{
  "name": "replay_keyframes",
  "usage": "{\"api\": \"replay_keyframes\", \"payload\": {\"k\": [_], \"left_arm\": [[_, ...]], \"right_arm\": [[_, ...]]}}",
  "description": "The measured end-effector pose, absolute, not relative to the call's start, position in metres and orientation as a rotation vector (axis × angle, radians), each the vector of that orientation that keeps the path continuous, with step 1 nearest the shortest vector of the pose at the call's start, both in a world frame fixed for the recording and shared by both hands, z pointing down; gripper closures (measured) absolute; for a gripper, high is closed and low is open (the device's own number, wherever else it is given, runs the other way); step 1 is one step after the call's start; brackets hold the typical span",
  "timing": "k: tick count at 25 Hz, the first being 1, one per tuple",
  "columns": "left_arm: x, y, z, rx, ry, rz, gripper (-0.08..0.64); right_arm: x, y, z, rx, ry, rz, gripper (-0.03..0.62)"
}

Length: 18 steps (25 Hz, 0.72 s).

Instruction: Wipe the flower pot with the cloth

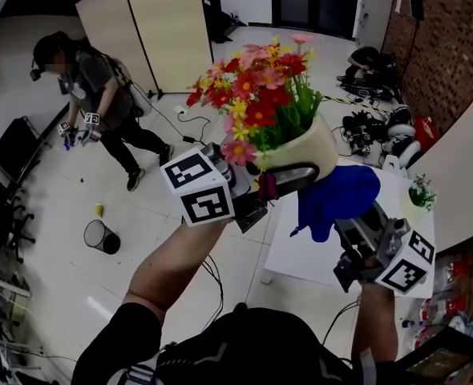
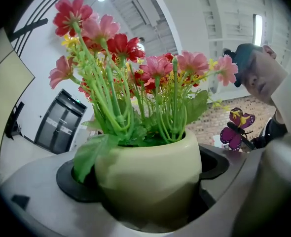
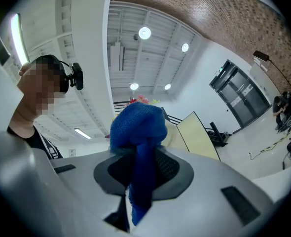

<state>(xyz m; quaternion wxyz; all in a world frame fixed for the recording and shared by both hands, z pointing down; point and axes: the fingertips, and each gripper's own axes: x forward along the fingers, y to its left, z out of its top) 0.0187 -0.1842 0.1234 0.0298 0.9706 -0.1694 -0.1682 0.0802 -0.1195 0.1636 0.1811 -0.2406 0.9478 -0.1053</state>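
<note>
The left gripper (image 1: 278, 181) holds the pot (image 1: 307, 149) in the air, jaws clamped on its cream body (flowers tipped up and left), while just right of it, over the desk (image 1: 301, 255), the right gripper (image 1: 355, 224) pinches the cloth (image 1: 337, 197), so wiping probably means pressing leftward.

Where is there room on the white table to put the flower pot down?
The white table lies bare under the blue cloth. Its far right corner holds a small plant. The floor by the brick wall is crowded with cables.
</note>
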Motion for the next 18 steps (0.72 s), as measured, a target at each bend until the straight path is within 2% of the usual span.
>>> {"api": "replay_keyframes", "payload": {"k": [6, 18], "left_arm": [[0.020, -0.203, 0.139, 2.997, -0.579, -0.455, -0.017], [0.025, -0.202, 0.207, 3.064, -0.537, -0.321, -0.017]], "right_arm": [[0.112, -0.129, 0.162, -0.786, 2.670, -0.241, 0.528], [0.131, -0.125, 0.182, -0.951, 2.672, -0.172, 0.528]]}}
